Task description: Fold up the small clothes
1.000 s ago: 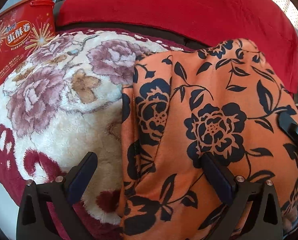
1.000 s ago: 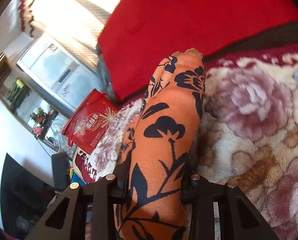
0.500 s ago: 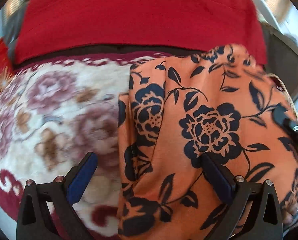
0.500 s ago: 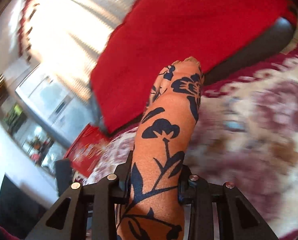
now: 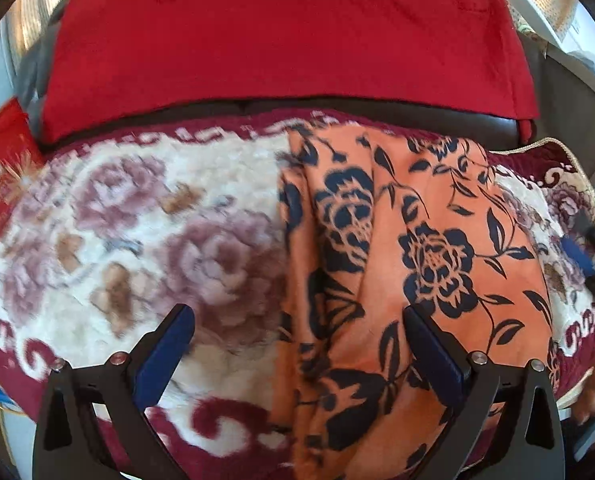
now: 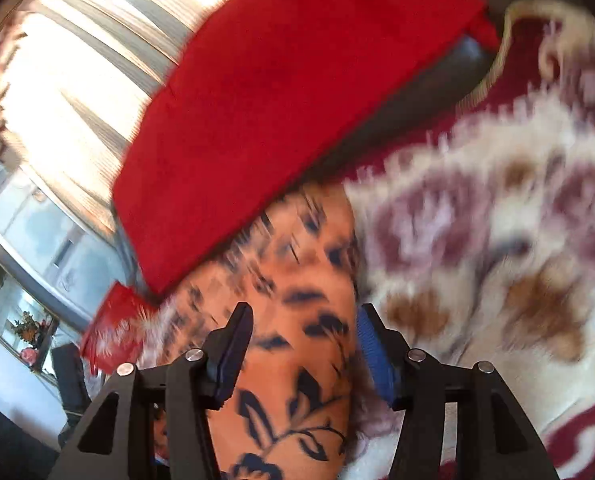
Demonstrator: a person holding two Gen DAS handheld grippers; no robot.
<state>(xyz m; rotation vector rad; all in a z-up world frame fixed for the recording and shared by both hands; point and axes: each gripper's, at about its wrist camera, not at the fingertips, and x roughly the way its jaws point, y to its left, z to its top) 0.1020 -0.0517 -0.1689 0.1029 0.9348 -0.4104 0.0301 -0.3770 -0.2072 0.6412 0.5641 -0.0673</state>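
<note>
**A:** So what are your grippers doing right now?

**Me:** My left gripper [image 5: 297, 340] is spread wide, hovering low over the blanket [image 5: 145, 232], nothing between the pads. Its right finger [image 5: 433, 352] sits against the orange garment [image 5: 409, 264], the left finger [image 5: 165, 348] over bare blanket beside it. My right gripper [image 6: 301, 344] has its fingers parted too, with the garment [image 6: 293, 364] running up between them. Honestly that view is blurry, but I can see a gap on both sides of the cloth, so it isn't pinched.

**A:** And the garment itself?

**Me:** Orange with a dark navy flower-and-leaf print, lying on the blanket as a long folded strip with a lengthwise crease. Its far end reaches the blanket's maroon border, just short of the red cushion [image 5: 281, 36] behind it. There's a red snack box [image 5: 1, 176] off the blanket's left edge.

**A:** Anything different from a second ago?

**Me:** Yeah, the right gripper was clamped tight on the cloth then, and it's let go. The garment now lies lower and flatter on the blanket. Left gripper was just as wide.
</note>
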